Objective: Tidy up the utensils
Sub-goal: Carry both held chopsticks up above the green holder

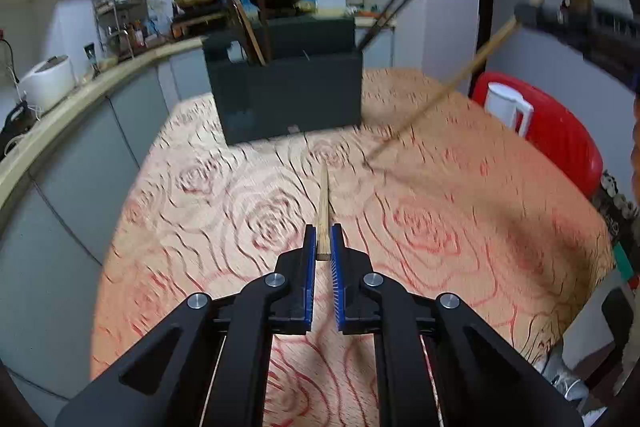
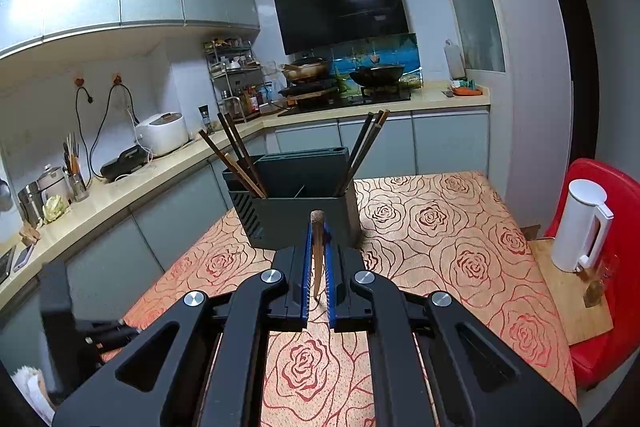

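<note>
Left wrist | left tool (image 1: 322, 241) clamps chopstick (image 1: 323, 205) | right tool (image 2: 317, 241) clamps dark chopstick (image 2: 317, 259) | holder (image 2: 298, 205) ahead

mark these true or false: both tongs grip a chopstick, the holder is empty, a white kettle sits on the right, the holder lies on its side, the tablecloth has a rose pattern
1. Both tongs grip a chopstick. True: the left tongs pinch a pale chopstick, the right tongs a dark chopstick.
2. The holder is empty. False: the dark holder already has chopsticks leaning in its left and right compartments.
3. A white kettle sits on the right. True: the kettle stands on a wooden board.
4. The holder lies on its side. False: it stands upright on the table.
5. The tablecloth has a rose pattern. True: the tablecloth shows red roses.
</note>
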